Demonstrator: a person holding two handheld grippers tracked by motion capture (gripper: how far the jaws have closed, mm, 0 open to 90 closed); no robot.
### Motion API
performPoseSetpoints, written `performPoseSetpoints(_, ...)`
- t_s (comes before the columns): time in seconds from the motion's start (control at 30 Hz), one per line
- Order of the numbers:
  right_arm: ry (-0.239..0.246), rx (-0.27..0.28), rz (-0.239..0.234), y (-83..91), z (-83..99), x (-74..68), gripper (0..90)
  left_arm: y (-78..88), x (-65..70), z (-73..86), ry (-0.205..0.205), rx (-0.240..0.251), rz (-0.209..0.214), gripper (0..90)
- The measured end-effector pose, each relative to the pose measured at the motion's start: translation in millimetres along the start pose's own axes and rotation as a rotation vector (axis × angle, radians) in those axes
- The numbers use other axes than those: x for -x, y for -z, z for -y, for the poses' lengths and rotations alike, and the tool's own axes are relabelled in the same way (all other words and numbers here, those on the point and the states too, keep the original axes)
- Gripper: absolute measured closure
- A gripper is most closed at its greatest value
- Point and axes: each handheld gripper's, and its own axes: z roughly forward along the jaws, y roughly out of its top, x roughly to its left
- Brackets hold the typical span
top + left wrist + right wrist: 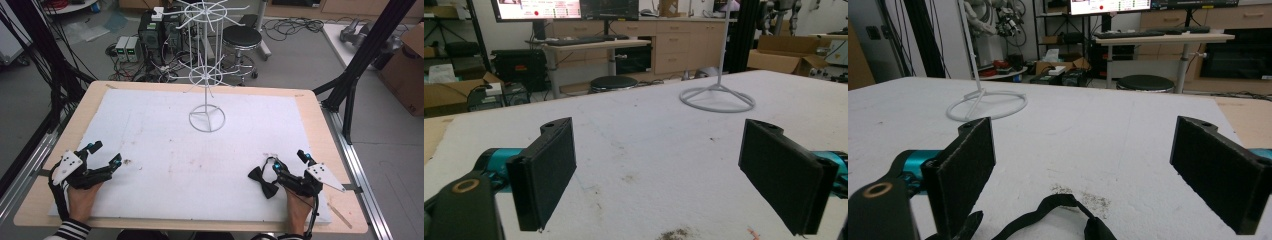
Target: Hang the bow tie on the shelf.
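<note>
Bow tie [263, 181], black, lies flat on the white surface [200, 160] near the front right corner, just left of the right hand-held gripper [289, 161]. From the high view the tie touches or nearly touches that gripper's left jaw; cannot tell which. In the right gripper view the tie's strap [1048, 207] loops up on the surface low between the jaws, nearer the left one, with the pads well clear of it.

Right hand-held gripper: jaws spread wide, released, nothing pressed between the pads [965, 170]. Held low over the surface by the person's right hand [299, 210], grey three-cornered plate [325, 176] on top, jaws pointing toward the far edge.

Left hand-held gripper [104, 152]: near the front left corner, well apart from the tie. Jaws wide, released, bare surface between the pads [546, 170]. Person's left hand [82, 199] grips it; striped sleeve [70, 231] at the bottom edge.

White wire rack [206, 65] stands upright toward the far middle of the surface on a ring base [207, 118], with spoked hooks at two levels. Base ring also seen beyond the jaws in the left gripper view [717, 98] and the right gripper view [986, 104].

Small brownish stains on the surface, one near the left gripper's jaw [127, 161].
</note>
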Motion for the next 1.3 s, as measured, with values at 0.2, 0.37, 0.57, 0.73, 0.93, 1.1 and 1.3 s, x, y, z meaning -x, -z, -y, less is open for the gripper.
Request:
performPoseSetpoints(0.2, 0.005, -0.005, -0.001, -0.1, 0.0, -0.9, 9.9, 0.1, -0.4, -0.1, 0.000, -0.004, -0.003, 15.5)
performPoseSetpoints(0.37, 0.010, 0.004, 0.006, 0.3, 0.1, -0.7, 9.9, -0.6, -0.5, -0.2, 0.003, -0.006, 0.001, 15.5)
performPoseSetpoints(0.57, -0.010, 0.010, 0.020, 0.9, 0.3, -0.2, 10.0, -0.1, -0.7, -0.2, 0.003, -0.003, -0.001, 15.5)
performPoseSetpoints(0.73, 0.009, 0.004, 0.021, 0.6, 0.2, -2.8, 9.9, 0.0, -0.8, -0.2, 0.003, -0.004, 0.000, 15.5)
performPoseSetpoints(0.93, -0.006, -0.004, 0.012, 0.1, -0.7, -0.8, 9.9, 0.2, -0.9, -0.2, 0.004, -0.002, 0.000, 15.5)
performPoseSetpoints(1.1, 0.024, -0.066, -0.017, -1.6, -9.4, -0.1, 9.9, 0.5, -1.1, 0.0, 0.007, 0.003, -0.002, 15.5)
performPoseSetpoints(1.3, 0.003, -0.117, -0.068, 1.1, -27.0, -0.9, 9.9, 0.4, -1.0, -0.1, 0.009, 0.002, 0.000, 15.5)
